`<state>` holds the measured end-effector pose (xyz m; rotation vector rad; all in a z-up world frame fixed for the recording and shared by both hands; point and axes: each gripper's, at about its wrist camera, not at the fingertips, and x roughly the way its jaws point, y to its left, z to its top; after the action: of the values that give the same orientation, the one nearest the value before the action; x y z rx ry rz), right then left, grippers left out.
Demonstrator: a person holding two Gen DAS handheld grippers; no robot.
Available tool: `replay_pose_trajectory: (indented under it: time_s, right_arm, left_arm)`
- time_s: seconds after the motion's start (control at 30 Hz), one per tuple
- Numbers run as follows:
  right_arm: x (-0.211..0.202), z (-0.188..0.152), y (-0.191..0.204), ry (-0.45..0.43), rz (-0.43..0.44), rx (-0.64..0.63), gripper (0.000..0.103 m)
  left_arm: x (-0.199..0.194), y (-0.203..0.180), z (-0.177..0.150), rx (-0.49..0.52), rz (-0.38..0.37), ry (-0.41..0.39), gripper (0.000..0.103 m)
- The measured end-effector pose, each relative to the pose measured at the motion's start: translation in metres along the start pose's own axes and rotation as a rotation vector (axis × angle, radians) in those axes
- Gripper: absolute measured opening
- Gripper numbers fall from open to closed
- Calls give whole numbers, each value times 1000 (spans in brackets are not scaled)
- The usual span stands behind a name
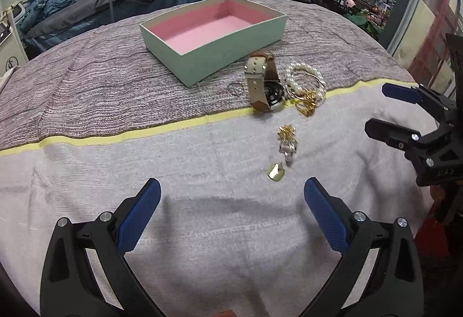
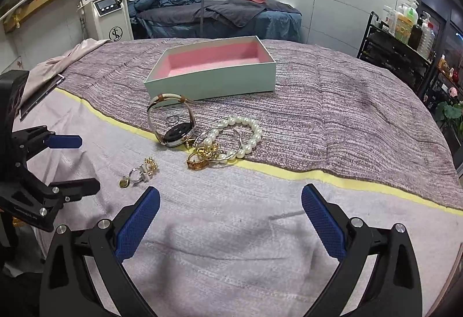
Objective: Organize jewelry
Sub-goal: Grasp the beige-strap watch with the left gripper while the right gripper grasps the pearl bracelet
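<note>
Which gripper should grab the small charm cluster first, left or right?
Left, probably. The charm cluster lies just ahead of the open left gripper, slightly to its right. From the right gripper, also open, it sits far off to the left; the pearl bracelet pile suits that one better.

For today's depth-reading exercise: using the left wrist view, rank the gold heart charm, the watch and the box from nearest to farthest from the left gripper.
From the left gripper, whose jaws stand wide open:
1. Gold heart charm, just ahead, slightly right, on the pale cloth.
2. Watch, farther on, at the yellow stripe.
3. Box, farthest, on the purple cloth beyond the stripe.
</note>
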<state>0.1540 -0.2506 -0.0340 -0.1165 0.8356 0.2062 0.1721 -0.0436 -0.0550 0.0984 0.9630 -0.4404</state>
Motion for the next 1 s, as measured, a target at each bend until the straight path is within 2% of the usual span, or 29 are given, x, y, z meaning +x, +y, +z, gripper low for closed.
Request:
replay_pose_trajectory:
  time_s: [0.17, 0.3, 0.37, 0.53, 0.6, 0.8, 0.93, 1.0]
  right_arm:
    - [13, 20, -13, 2, -12, 1, 90]
    - [32, 39, -29, 31, -16, 33, 75]
    - [43, 46, -35, 57, -5, 51, 68]
    - [73, 52, -43, 156, 37, 88, 46]
    - [80, 53, -46, 183, 63, 103, 43]
    - [87, 56, -39, 195, 51, 55, 35]
    - [88, 55, -35, 191, 35, 17, 30]
    - [89, 55, -31, 191, 35, -9, 24]
  left_arm:
    - [10, 14, 25, -41, 57, -6, 97]
    - [14, 14, 45, -47, -41, -19, 93]
    - [14, 8, 53, -14, -39, -42, 93]
    - [26, -4, 71, 44, -72, -42, 77]
    - [34, -9, 74, 66, -68, -28, 69]
    - [52, -12, 81, 74, -91, 1, 51]
    - [58, -21, 81, 112, -71, 0, 42]
    - [59, -22, 82, 109, -93, -6, 30]
